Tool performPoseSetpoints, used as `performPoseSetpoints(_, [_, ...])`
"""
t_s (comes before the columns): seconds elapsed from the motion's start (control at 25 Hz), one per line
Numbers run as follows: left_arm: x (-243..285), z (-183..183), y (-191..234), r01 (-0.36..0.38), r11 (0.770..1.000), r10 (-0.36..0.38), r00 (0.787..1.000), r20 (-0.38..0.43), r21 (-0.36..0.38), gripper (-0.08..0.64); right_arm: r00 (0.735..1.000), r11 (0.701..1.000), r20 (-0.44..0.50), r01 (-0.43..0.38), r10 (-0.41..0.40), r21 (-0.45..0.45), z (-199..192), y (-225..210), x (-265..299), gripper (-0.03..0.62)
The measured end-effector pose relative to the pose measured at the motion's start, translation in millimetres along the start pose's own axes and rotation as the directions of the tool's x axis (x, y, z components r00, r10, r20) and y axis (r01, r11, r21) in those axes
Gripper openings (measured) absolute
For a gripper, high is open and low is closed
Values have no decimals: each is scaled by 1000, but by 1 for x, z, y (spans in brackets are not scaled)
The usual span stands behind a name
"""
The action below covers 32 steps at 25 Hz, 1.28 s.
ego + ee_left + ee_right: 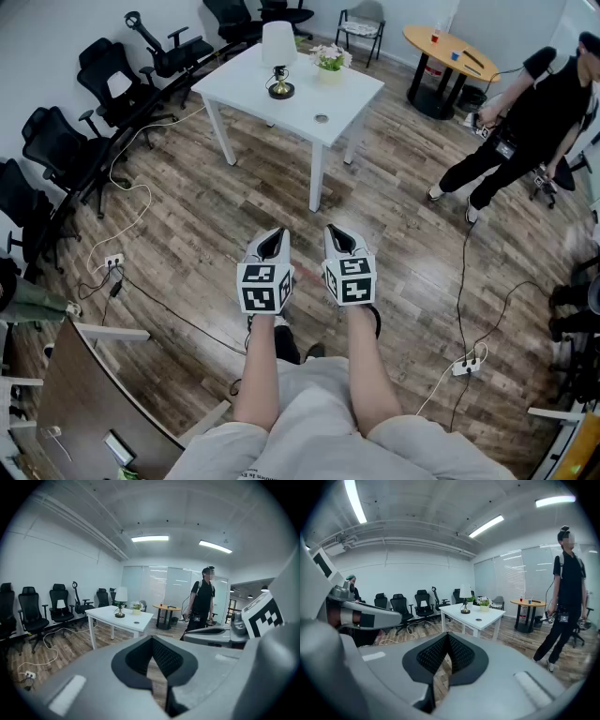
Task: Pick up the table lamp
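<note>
The table lamp (278, 56), with a white shade and a dark round base, stands on a white table (298, 105) far ahead of me. It also shows small in the left gripper view as the lamp (121, 601) and in the right gripper view as the lamp (465, 597). My left gripper (273, 236) and right gripper (337, 233) hang side by side over the wooden floor, well short of the table. Both are shut with nothing between the jaws, as the left gripper (152, 639) and right gripper (447, 635) show in their own views.
A flower pot (330, 61) and a small round object (322, 118) share the table. Black office chairs (56, 141) line the left wall. Cables and a power strip (466, 366) lie on the floor. A person in black (525, 122) stands right, near a round wooden table (450, 47).
</note>
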<state>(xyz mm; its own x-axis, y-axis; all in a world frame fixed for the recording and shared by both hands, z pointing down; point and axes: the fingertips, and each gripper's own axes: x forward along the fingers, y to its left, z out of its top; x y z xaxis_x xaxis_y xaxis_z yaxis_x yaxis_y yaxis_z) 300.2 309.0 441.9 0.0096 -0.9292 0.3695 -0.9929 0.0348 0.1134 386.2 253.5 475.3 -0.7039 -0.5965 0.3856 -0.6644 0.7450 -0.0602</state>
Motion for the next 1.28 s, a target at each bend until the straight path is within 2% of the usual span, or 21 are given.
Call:
performPoseSetpoints(0.28, [19,-5,14,36,999,-36,999,-13,0,1,1000,1000,-8,8,-8,3,0,-1,22,23])
performPoseSetpoints(0.48, [55,6,37,49,999,-49,999,-17,-20,0,1000,1000,-22,-6,6,14,9,-13,58,23])
performPoseSetpoints(0.68, [99,36,62,83,996,-83,997,3,-35,0,1000,997,14,-12,11,71,38,-32,105,25])
performPoseSetpoints(0.8, [125,58,83,102,994,-102,995,16,-34,0,1000,998,14,-1,0,62,57,-39,137,25])
performPoseSetpoints(1.04, [173,88,129,135,991,-135,991,5,19,2,1000,998,10,18,-18,67,90,-43,203,25])
performPoseSetpoints(1.28, [211,105,176,171,985,-171,985,8,-4,0,999,998,-8,36,-36,50,107,-41,261,25])
